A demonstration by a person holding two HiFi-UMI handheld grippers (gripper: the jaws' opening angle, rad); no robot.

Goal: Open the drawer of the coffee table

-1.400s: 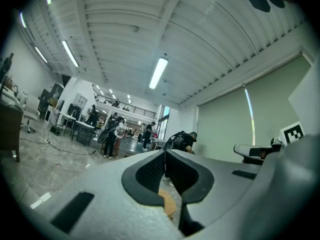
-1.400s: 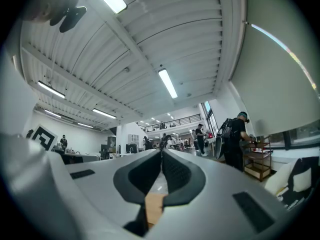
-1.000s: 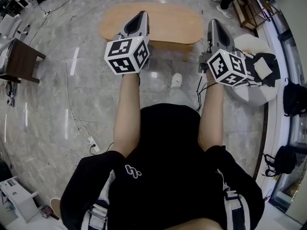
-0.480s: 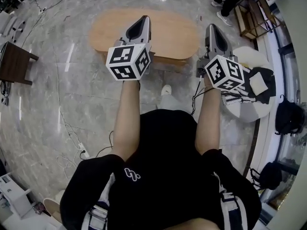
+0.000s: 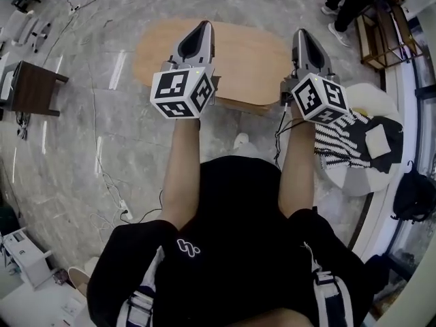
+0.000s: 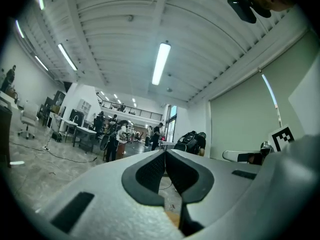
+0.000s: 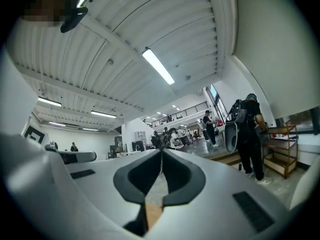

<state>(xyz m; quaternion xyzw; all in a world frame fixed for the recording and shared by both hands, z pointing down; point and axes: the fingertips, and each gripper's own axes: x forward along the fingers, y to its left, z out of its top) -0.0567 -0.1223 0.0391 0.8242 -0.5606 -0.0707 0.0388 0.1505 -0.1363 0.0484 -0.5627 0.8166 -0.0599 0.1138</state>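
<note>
The oval wooden coffee table (image 5: 252, 53) stands on the marble floor (image 5: 102, 135) just ahead of us (its drawer we cannot make out). Our left gripper (image 5: 202, 26) and right gripper (image 5: 302, 34) point over its top, both clenched empty.

coffee table (image 5: 245, 53) – light wood | floor (image 5: 82, 148) – grey marble | left tool's cube (image 5: 180, 92) – black-and-white squares
</note>
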